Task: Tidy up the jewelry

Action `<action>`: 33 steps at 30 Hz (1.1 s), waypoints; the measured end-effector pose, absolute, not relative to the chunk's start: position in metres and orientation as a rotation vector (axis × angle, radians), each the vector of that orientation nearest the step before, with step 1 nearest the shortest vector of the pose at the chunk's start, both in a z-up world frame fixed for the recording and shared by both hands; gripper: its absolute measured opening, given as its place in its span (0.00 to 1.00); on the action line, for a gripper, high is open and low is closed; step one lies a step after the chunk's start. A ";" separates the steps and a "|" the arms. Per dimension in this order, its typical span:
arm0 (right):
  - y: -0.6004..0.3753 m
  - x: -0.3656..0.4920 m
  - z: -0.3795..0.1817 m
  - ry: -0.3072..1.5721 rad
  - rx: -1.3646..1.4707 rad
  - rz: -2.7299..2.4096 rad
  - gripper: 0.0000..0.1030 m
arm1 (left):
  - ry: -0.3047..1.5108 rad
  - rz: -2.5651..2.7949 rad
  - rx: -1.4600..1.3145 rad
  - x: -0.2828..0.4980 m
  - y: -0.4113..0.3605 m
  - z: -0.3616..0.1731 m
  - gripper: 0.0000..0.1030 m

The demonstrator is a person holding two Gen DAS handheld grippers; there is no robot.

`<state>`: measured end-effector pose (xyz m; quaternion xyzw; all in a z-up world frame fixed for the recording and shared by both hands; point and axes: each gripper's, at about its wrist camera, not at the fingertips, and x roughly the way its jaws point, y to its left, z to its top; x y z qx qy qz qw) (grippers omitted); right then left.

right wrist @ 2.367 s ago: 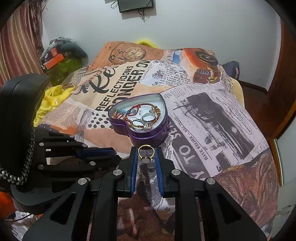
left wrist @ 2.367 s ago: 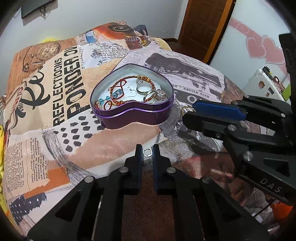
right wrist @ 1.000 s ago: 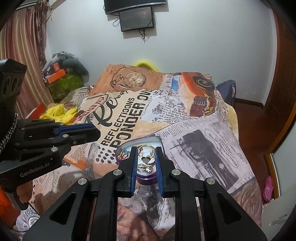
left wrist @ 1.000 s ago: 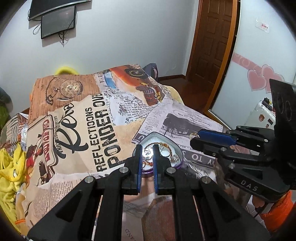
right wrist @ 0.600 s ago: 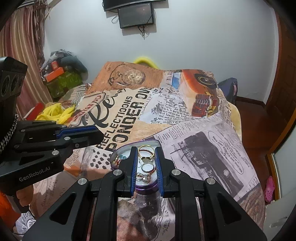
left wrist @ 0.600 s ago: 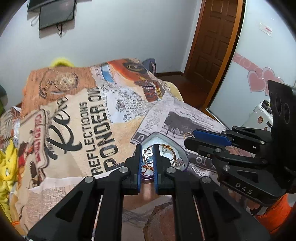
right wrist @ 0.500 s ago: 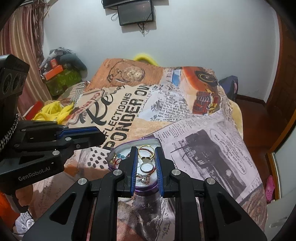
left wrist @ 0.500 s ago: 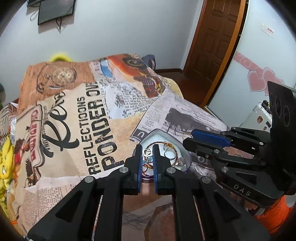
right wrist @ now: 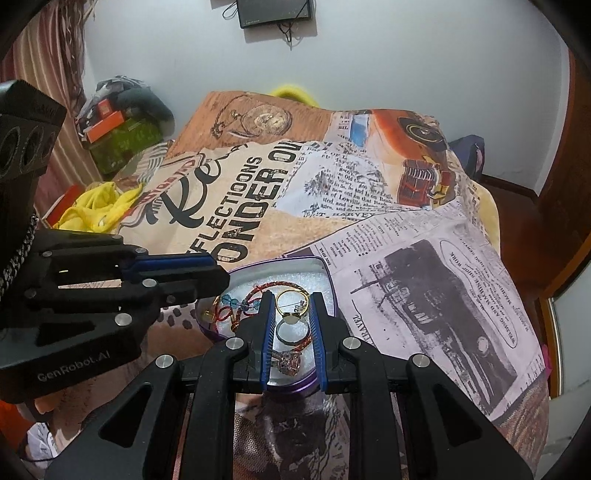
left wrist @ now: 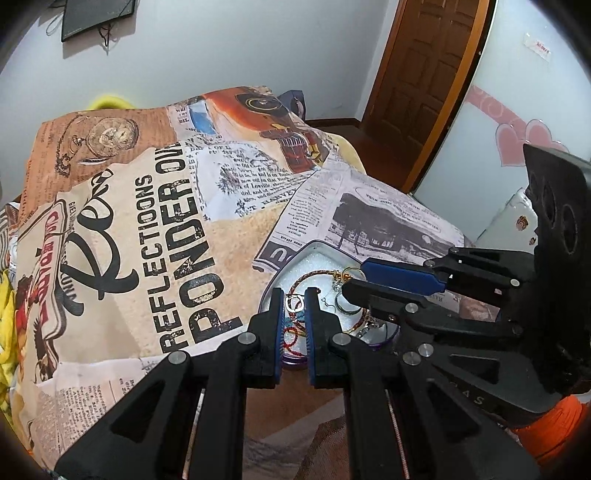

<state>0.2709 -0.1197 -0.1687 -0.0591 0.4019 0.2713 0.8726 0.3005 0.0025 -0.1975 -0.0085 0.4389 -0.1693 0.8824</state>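
Observation:
A purple heart-shaped tin (right wrist: 291, 384) lies open on the printed bedspread, also in the left wrist view (left wrist: 295, 254). It holds a red braided bracelet (right wrist: 280, 286), blue beads (right wrist: 231, 302) and silver rings (right wrist: 288, 330). My right gripper (right wrist: 293, 307) is shut on a gold ring (right wrist: 291, 301) and holds it above the tin. My left gripper (left wrist: 295, 302) is shut on a small silver ring (left wrist: 295, 303) above the tin's near side. The two grippers are close together over the tin.
The bedspread (left wrist: 166, 206) covers the whole bed. Yellow cloth (right wrist: 96, 206) and a pile of bags (right wrist: 122, 122) lie at the bed's left. A wooden door (left wrist: 424, 85) stands at the right. A screen (right wrist: 273, 13) hangs on the far wall.
Both grippers have come down and forward over the tin, each still holding its ring. The tin now looks larger and sits right under the fingertips.

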 end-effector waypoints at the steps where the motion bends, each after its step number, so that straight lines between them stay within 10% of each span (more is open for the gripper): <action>1: -0.119 0.271 -0.170 0.841 -0.125 0.568 0.16 | 0.916 -0.352 -0.018 0.301 0.003 -0.198 0.08; 33: -0.143 0.232 -0.102 0.713 -0.067 0.522 0.27 | 0.712 -0.255 0.030 0.234 0.001 -0.115 0.15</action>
